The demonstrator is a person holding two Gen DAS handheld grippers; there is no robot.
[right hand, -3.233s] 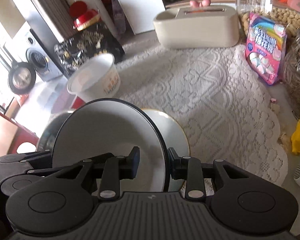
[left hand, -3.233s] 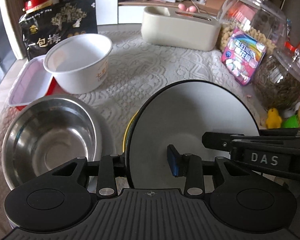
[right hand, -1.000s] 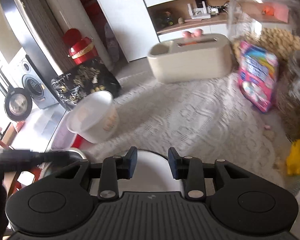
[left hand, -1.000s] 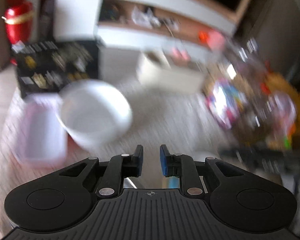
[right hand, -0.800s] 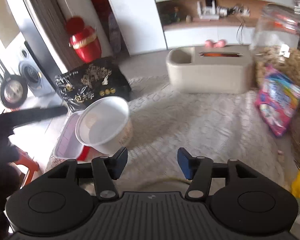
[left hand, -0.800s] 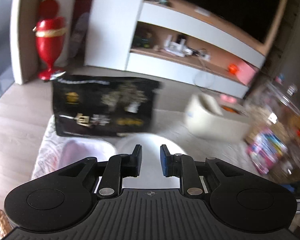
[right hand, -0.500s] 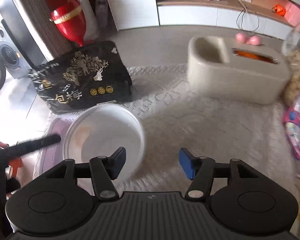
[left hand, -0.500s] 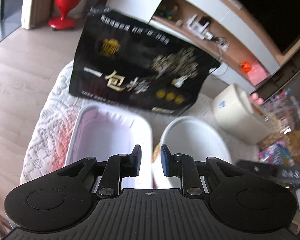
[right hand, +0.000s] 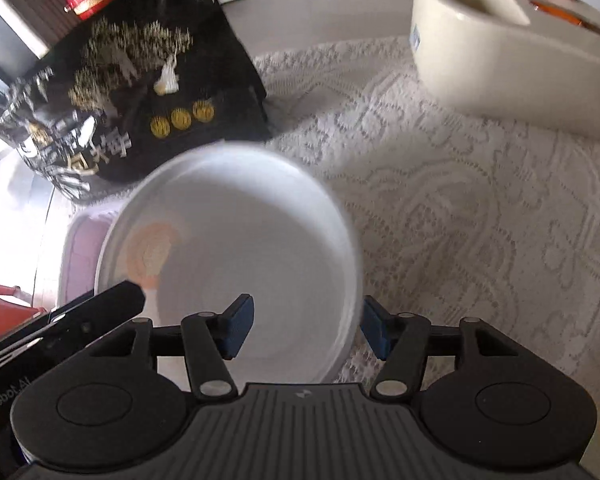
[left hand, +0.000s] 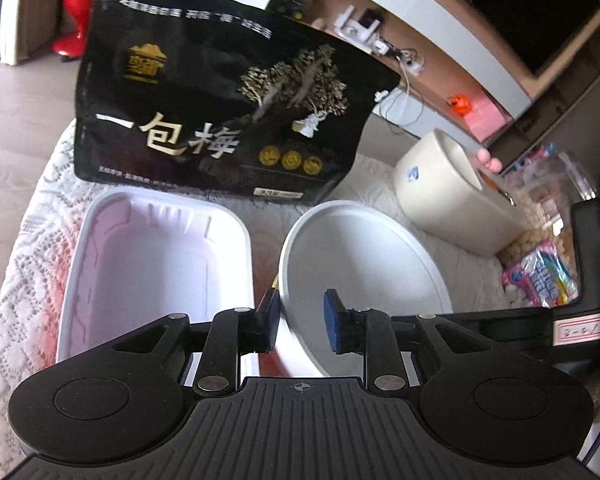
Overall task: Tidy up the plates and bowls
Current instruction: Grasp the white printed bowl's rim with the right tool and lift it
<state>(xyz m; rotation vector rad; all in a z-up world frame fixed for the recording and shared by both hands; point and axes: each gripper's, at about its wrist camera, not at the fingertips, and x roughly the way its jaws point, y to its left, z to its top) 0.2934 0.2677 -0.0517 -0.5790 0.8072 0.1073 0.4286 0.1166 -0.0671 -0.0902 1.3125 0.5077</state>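
Note:
A white paper bowl stands on the lace cloth; in the right wrist view it fills the middle. My left gripper is open, its fingers straddling the bowl's left rim, one outside and one inside. My right gripper is open wide and straddles the bowl's right rim, one finger inside and one outside. Neither grips the rim. The plates and steel bowl are out of view.
A white rectangular tray lies left of the bowl. A black snack bag stands behind both. A cream ceramic box sits at the back right, with candy packets beyond. Lace cloth covers the table.
Both grippers left the plates and swung to the white paper bowl. The left gripper opened a little around its left rim; the right gripper opened wide and came down over its right rim.

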